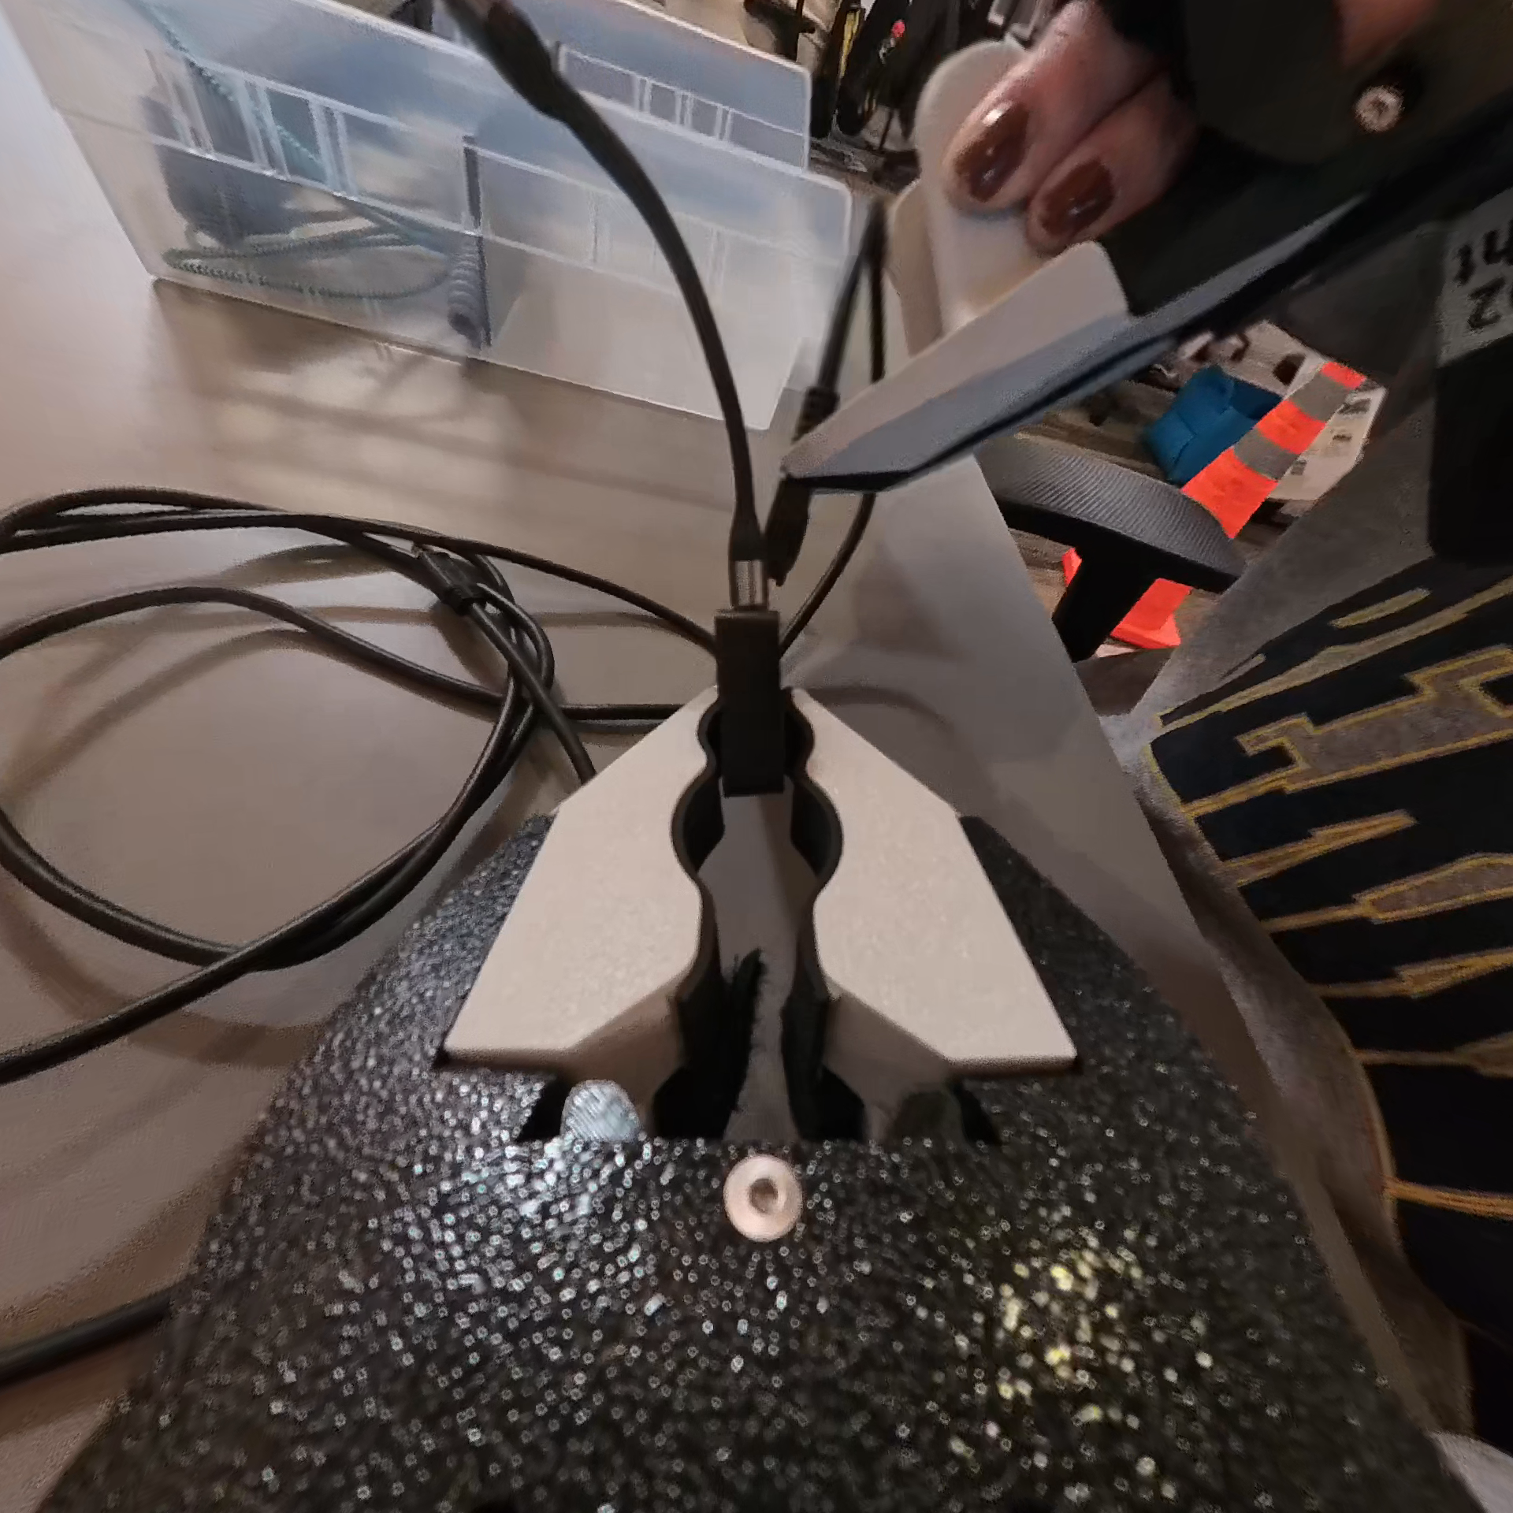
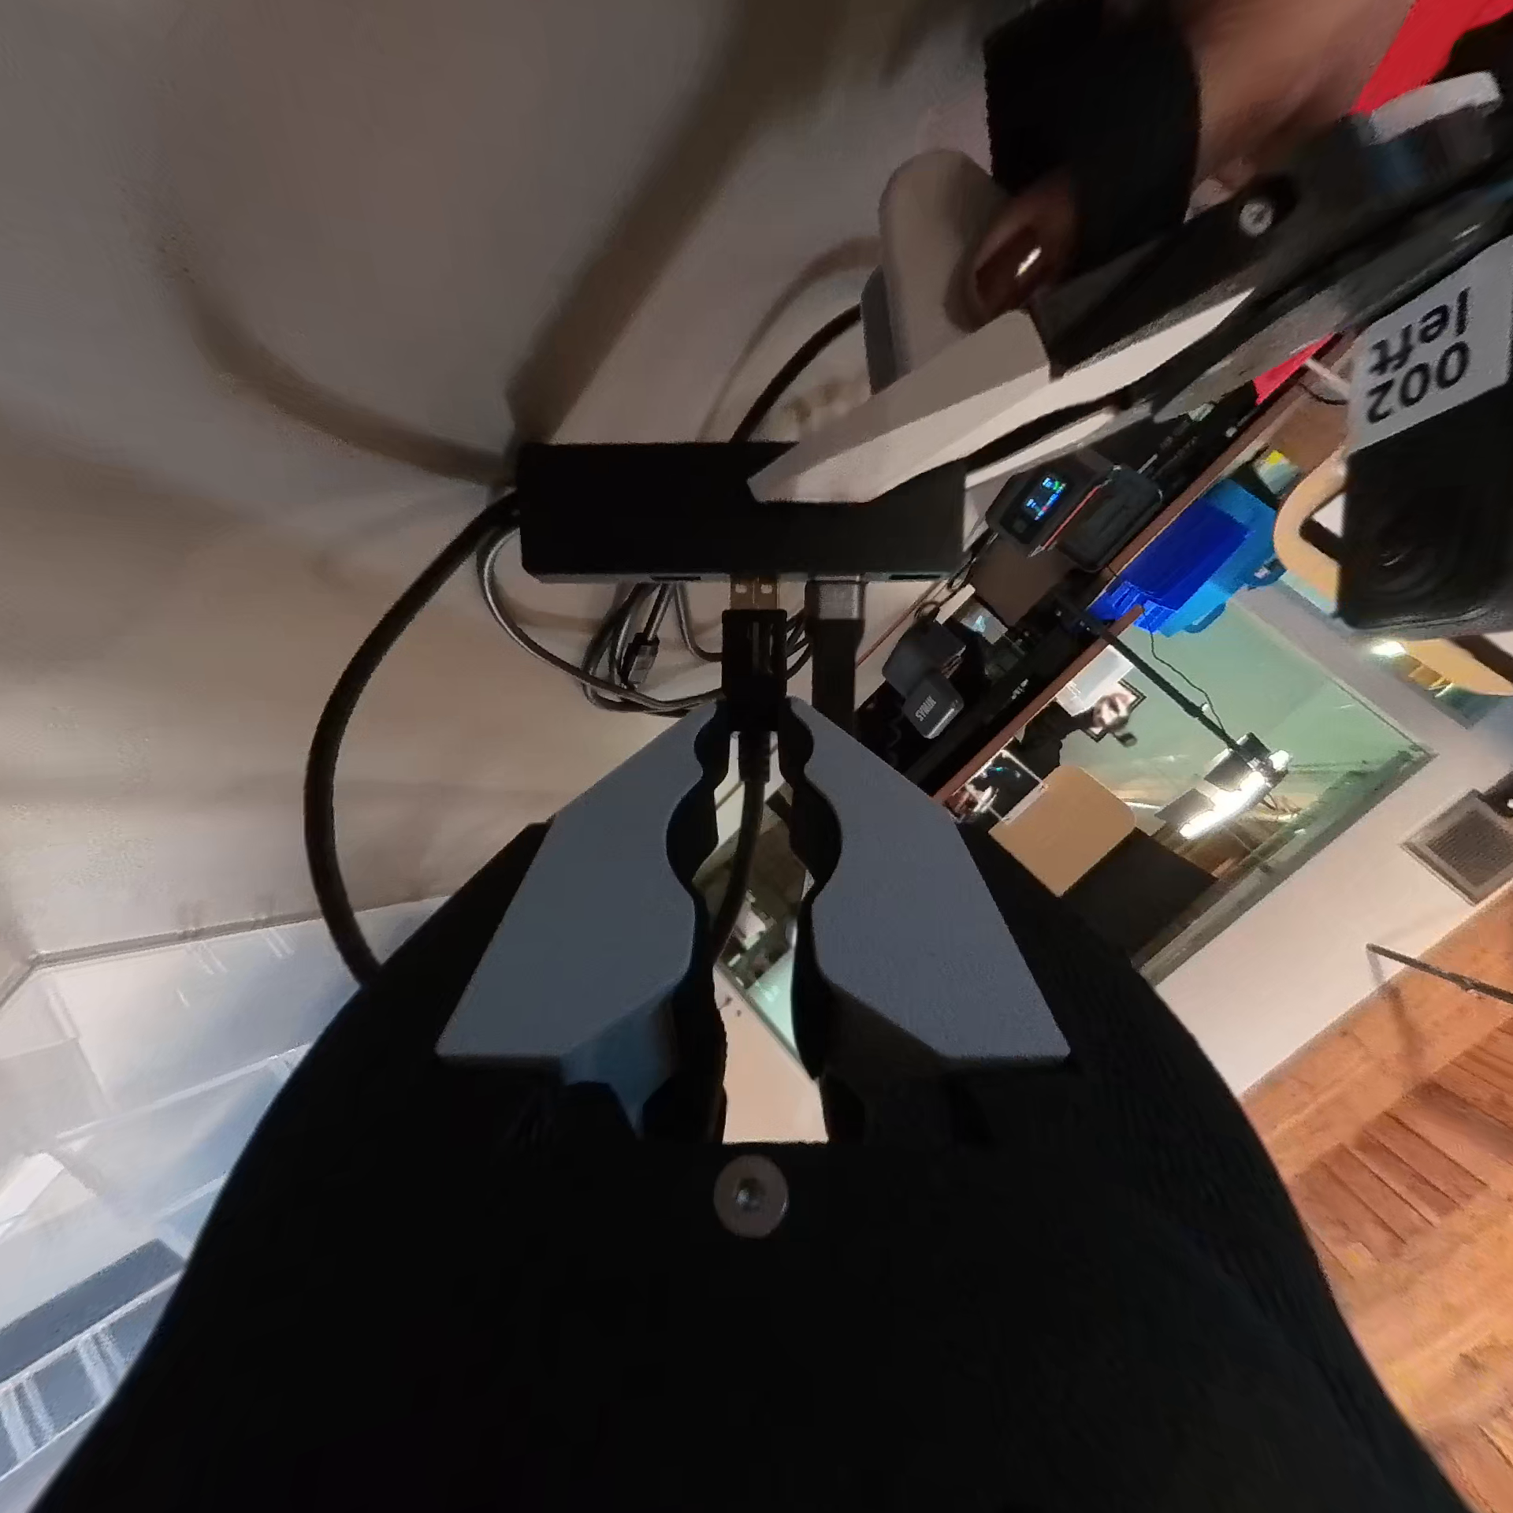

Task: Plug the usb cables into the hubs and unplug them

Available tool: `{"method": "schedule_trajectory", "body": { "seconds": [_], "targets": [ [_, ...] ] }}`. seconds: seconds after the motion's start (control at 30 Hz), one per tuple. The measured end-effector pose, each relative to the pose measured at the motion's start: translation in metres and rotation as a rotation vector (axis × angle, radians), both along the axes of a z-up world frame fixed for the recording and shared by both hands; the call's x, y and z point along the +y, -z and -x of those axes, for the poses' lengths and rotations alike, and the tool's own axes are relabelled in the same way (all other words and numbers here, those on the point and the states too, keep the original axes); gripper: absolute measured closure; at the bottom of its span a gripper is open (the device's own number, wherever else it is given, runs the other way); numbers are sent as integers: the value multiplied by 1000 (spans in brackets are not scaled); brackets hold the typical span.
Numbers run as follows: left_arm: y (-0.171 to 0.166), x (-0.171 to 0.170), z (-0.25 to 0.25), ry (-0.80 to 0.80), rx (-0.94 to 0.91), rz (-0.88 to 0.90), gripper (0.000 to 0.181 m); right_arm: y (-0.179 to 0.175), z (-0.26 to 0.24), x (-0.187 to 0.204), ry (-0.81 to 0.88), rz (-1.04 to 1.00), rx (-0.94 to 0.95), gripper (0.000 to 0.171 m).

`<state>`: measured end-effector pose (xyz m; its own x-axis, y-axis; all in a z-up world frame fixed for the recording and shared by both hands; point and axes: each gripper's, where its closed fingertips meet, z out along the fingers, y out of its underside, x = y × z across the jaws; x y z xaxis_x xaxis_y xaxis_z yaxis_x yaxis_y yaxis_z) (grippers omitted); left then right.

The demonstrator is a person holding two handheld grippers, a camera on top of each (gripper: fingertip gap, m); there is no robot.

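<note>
Black hub (image 2: 655,508), black cables (image 1: 246,589), beige fingers (image 1: 622,884) (perhaps grey), orange cone (image 1: 1228,483).

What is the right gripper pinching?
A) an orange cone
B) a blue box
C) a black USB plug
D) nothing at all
C: in the right wrist view the right gripper has its jaws closed on a black USB plug, whose metal tip sits right at a port of the black hub.
</note>
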<state>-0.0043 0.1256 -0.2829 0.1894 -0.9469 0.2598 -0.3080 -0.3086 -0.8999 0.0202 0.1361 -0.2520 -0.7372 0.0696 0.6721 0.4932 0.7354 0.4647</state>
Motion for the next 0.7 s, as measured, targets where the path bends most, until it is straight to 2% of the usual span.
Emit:
{"method": "schedule_trajectory", "body": {
  "seconds": [0.37, 0.7],
  "targets": [
    [1, -7, -1, 33, 19, -80, 173, 2, 2, 7, 11, 16, 11, 162],
    [2, -7, -1, 30, 11, -31, 173, 0, 1, 1, -44, -39, -47, 162]
  ]
}}
